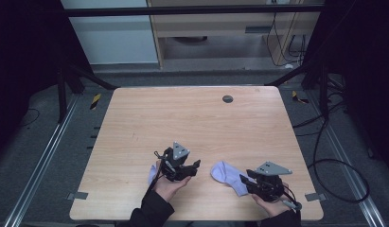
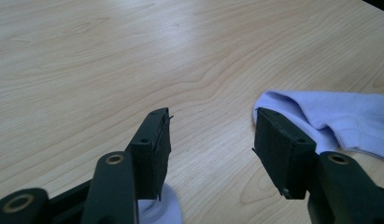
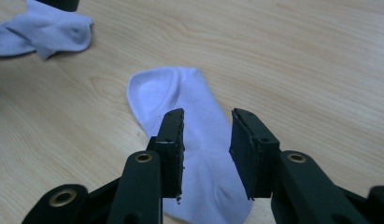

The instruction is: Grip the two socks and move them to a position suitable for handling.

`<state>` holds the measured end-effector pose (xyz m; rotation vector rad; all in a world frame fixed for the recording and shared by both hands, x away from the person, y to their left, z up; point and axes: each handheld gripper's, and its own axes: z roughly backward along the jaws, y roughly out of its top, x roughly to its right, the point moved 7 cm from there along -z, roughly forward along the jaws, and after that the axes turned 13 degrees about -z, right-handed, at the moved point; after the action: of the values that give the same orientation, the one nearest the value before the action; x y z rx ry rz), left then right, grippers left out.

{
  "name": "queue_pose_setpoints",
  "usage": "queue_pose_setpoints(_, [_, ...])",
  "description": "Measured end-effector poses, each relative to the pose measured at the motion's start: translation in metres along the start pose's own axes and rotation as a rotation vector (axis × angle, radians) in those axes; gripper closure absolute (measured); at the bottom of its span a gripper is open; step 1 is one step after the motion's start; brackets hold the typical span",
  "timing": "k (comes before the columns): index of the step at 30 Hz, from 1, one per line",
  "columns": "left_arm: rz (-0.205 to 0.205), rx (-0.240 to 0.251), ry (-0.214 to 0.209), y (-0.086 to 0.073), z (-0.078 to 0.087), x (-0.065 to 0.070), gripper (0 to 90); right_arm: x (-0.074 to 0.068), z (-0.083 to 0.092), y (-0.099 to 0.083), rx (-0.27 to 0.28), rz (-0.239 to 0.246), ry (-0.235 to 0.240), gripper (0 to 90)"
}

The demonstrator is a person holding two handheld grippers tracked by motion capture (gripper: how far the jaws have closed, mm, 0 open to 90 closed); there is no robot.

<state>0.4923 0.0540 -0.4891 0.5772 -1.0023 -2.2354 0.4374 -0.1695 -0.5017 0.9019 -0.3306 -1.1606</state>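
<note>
Right claw [image 3: 207,154] half open over flat sock [image 3: 194,140], left claw [image 2: 210,149] open, empty beside it; best pinched low at cuff.

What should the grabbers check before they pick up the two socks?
1. Flat sock lies under the right gripper: ok.
2. Right gripper's jaws apart, not pinching it yet: ok.
3. Crumpled sock lies apart from the flat one: ok.
4. Left gripper open, bare table between its jaws: ok.
5. Left gripper lined up on the crumpled sock: not ok, that sock sits below and behind its jaws.
6. Whether the right gripper's pads touch the fabric: cannot tell.
</note>
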Motion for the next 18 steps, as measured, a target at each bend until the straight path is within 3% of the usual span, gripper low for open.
queue_pose_setpoints(18, [-0.030,-0.072,-0.057,-0.003,-0.036,0.032,53.8,-0.005,-0.006,-0.023,-0.095,0.022,0.024,69.9])
